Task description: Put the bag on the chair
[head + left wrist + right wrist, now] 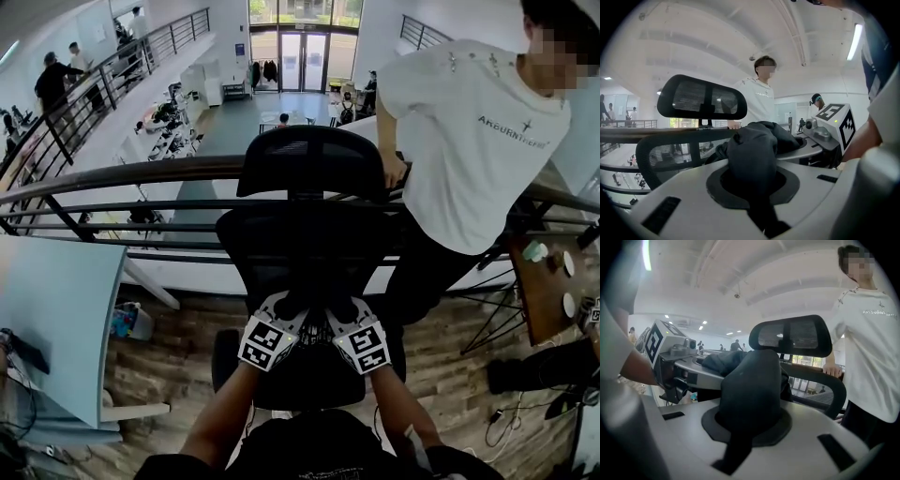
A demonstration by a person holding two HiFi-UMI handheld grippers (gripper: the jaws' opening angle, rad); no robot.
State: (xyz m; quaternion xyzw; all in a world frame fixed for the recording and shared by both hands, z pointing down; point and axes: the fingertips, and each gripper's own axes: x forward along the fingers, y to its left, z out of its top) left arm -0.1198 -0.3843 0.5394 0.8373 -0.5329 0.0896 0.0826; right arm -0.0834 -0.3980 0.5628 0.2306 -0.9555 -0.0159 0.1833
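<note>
- Left gripper [283, 314]: jaws closed on a bunched fold of the black bag [752, 157]. The cloth fills the gap between them in the left gripper view.
- Right gripper [343, 314]: jaws likewise clamped on a fold of the bag, as the right gripper view shows. Neither gripper is empty.
- Bag position: held up between the two grippers and off the chair [309, 239]. It is close in front of the backrest, and the headrest [309, 159] rises beyond it.
- Governing relation: the seat [309, 380] lies below the jaws, on the near side of the backrest. The grippers sit side by side with the bag's length running left to right between them, across the seat.
- Neither hand is nearer; both stand level over the seat's middle.
- Judgement: the move called for is a straight descent by both hands together, then release.
- Limit: black bag against black chair in the head view, so the bag's lower edge cannot be made out.
</note>
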